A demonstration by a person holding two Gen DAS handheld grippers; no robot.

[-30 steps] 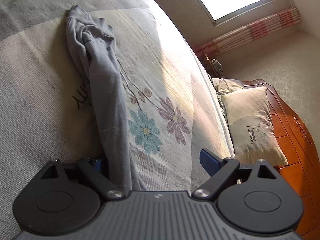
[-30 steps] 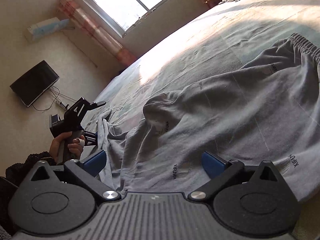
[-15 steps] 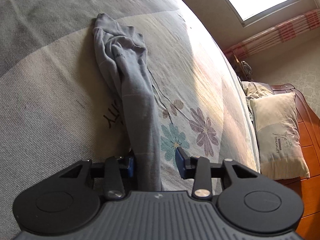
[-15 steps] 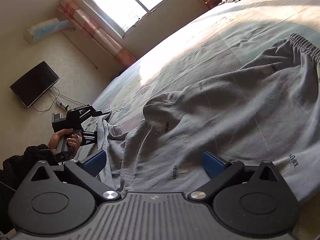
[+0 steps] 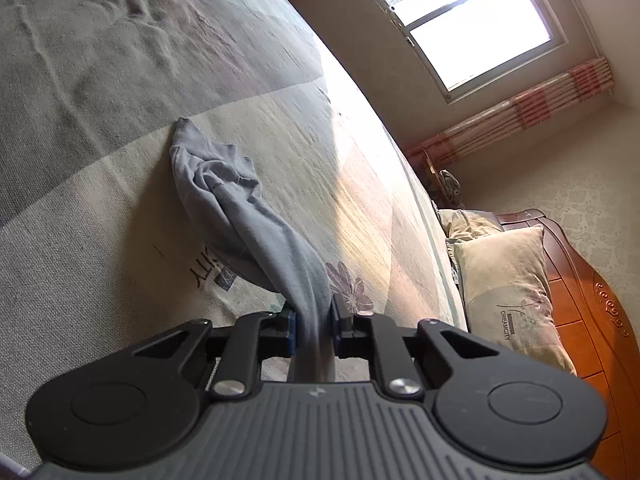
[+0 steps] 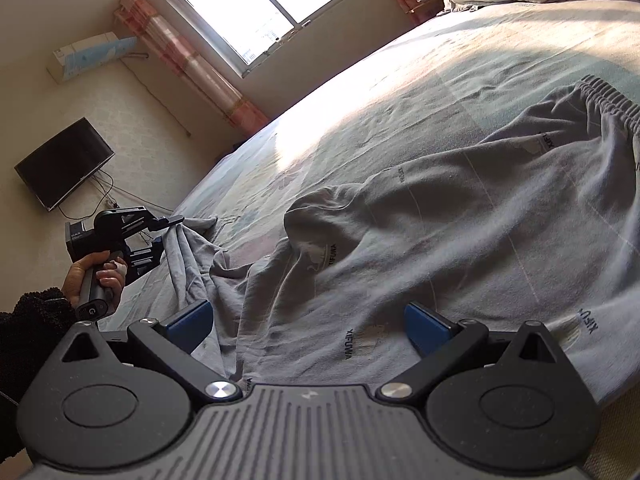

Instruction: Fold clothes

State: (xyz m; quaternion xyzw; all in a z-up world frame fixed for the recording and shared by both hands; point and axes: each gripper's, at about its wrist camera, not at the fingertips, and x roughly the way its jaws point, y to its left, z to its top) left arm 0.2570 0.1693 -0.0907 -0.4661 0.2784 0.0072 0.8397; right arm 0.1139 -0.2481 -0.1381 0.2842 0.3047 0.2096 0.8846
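Grey sweatpants [image 6: 460, 220] lie spread on the bed, with the elastic waistband [image 6: 612, 96] at the far right. One leg [image 5: 240, 216] runs as a twisted strip from the sheet up into my left gripper [image 5: 313, 320]. Its jaws are closing, and the blue pads pinch the leg's end. In the right wrist view the left gripper [image 6: 160, 236] hangs at the bed's left edge, held by a hand [image 6: 100, 276], with cloth draping from it. My right gripper [image 6: 308, 324] stands open low over the near part of the pants, with nothing pressed between its pads.
The flower-print bedsheet [image 5: 100, 160] covers the whole bed. A pillow [image 5: 508, 292] leans on the wooden headboard [image 5: 600, 308] to the right. A bright window [image 6: 260, 4] with striped curtains is behind, and a dark TV [image 6: 64, 162] hangs on the wall at left.
The left jaws went from wide open to pinching the trouser leg, and the gripper rose, lifting the leg's end off the sheet. The right gripper stayed still and open.
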